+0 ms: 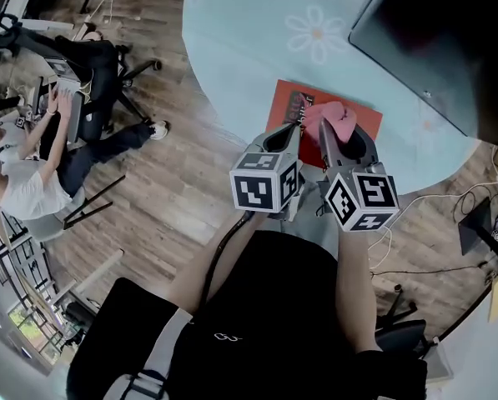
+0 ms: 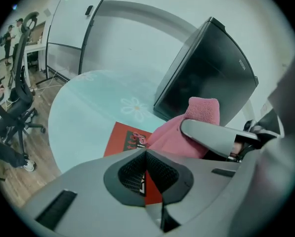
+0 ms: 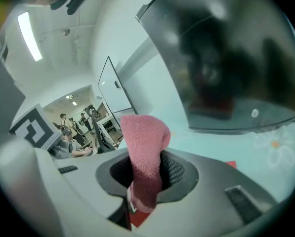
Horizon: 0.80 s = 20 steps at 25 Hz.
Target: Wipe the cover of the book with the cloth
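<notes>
A red book (image 1: 282, 100) lies near the front edge of the round pale-blue table (image 1: 240, 48). My right gripper (image 1: 333, 133) is shut on a pink cloth (image 1: 338, 122), which hangs over the book's middle. In the right gripper view the cloth (image 3: 143, 142) stands up out of the shut right gripper (image 3: 145, 177). Just left of it, my left gripper (image 1: 291, 133) hovers over the book's left part, shut and empty. In the left gripper view the book (image 2: 121, 138) and cloth (image 2: 187, 130) lie past the left gripper's (image 2: 146, 154) touching tips. Whether the cloth touches the cover is hidden.
A big dark monitor (image 1: 424, 32) stands on the table behind the book, close to the cloth (image 2: 206, 73). People sit on office chairs (image 1: 57, 140) on the wooden floor at the left. Cables (image 1: 449, 211) trail on the floor at the right.
</notes>
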### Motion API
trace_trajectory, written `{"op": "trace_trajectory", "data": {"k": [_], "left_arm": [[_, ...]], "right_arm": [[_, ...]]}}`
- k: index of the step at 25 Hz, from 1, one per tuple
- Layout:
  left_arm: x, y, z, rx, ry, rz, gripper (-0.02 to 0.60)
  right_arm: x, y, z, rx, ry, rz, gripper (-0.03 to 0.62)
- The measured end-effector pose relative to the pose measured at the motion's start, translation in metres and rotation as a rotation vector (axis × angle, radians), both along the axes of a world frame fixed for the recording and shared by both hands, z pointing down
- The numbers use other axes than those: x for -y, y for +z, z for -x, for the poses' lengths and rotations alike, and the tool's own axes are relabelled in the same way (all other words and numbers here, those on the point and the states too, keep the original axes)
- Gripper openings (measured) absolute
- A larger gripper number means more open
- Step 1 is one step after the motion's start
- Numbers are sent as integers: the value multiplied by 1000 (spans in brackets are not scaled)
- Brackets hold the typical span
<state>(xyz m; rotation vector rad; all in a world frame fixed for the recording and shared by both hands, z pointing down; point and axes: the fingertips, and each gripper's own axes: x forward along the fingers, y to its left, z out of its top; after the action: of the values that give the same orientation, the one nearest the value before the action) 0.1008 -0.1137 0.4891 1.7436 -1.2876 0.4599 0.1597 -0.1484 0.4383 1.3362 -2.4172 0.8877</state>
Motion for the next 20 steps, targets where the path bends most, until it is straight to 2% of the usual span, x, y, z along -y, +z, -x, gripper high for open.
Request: {"op": "trace_trajectory", "data": {"k": [5, 9, 13, 20], "left_arm": [[4, -4, 46, -11, -4, -18, 9], [8, -3, 70, -15, 6, -23, 9], [-1, 9, 71, 48, 82, -24, 9], [-15, 27, 63, 30, 126, 17, 9]], "right_arm": [[-3, 3, 52, -3, -16, 0, 94], [-8, 13, 81, -19, -19, 23, 94], [-11, 28, 88, -22, 0, 59, 94], [-17, 55, 84, -53, 29, 98, 94]]}}
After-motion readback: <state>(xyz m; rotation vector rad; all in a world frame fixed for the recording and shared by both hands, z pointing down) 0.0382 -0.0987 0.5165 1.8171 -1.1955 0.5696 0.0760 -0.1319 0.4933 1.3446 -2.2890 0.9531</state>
